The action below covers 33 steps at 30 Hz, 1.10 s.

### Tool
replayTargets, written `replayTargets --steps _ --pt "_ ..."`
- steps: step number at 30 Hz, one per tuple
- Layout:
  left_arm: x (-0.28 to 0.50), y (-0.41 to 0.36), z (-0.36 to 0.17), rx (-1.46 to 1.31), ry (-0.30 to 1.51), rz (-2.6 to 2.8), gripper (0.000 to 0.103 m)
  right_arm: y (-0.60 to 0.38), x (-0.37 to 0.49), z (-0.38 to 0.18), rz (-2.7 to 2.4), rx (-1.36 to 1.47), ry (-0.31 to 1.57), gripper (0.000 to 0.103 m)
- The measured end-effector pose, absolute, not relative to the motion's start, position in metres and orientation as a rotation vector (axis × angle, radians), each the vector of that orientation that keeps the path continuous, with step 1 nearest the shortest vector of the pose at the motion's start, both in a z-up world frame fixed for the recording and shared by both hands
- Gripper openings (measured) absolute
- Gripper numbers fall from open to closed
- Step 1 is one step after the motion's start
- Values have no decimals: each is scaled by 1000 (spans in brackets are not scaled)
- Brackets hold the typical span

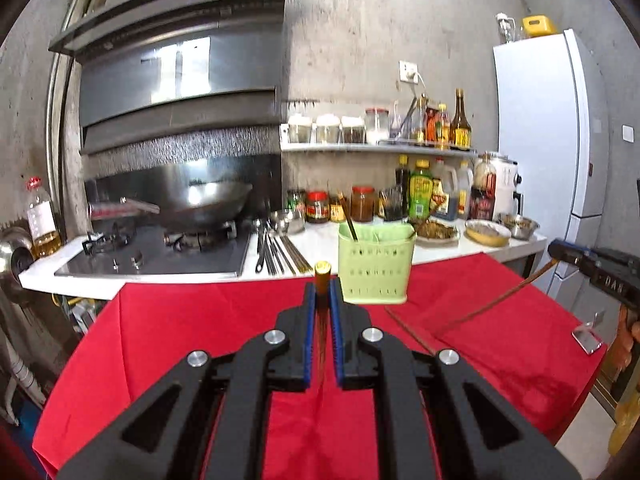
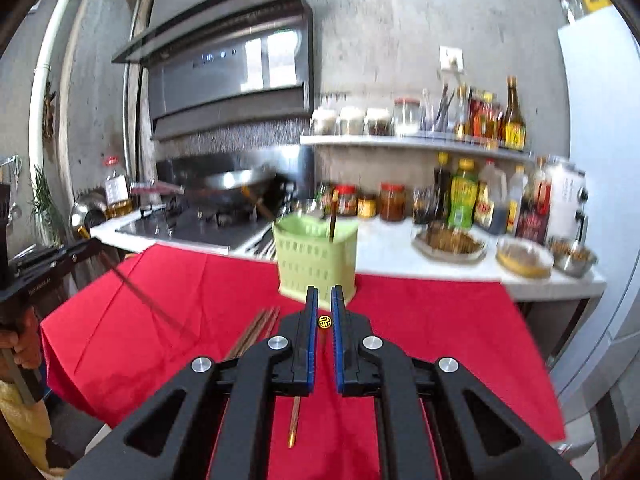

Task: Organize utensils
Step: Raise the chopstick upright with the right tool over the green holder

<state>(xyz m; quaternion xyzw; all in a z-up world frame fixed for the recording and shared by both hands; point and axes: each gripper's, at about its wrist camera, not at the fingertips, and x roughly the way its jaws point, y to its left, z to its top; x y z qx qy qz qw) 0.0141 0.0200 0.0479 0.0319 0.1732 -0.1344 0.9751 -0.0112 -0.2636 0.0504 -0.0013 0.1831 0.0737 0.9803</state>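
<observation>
A light green slotted utensil holder (image 1: 374,266) stands at the far edge of the red cloth (image 1: 200,328), with one brown chopstick in it; it also shows in the right wrist view (image 2: 316,262). My left gripper (image 1: 322,292) is shut on a brown chopstick (image 1: 322,280) with a gold end, held just left of the holder. My right gripper (image 2: 324,300) is shut on another brown chopstick whose gold end (image 2: 324,322) shows between the pads. In the left wrist view the right gripper (image 1: 592,268) holds its chopstick slanting down to the cloth. Several loose chopsticks (image 2: 256,330) lie on the cloth.
A white counter (image 1: 304,240) behind the cloth holds a stove with a wok (image 1: 208,200), metal utensils (image 1: 276,252), jars, sauce bottles and food dishes (image 1: 486,232). A shelf of jars runs above. A white fridge (image 1: 544,128) stands at right.
</observation>
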Motion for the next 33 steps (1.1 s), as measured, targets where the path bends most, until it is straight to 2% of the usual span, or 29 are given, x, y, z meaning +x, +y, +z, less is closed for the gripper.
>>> replayTargets --steps 10,23,33 --pt "20 30 46 44 335 -259 7 -267 8 69 119 -26 350 8" --pt "43 31 -14 58 546 -261 7 -250 39 -9 135 -47 539 7" --pt "49 31 -21 44 568 -264 7 -253 33 -13 135 -38 546 7"
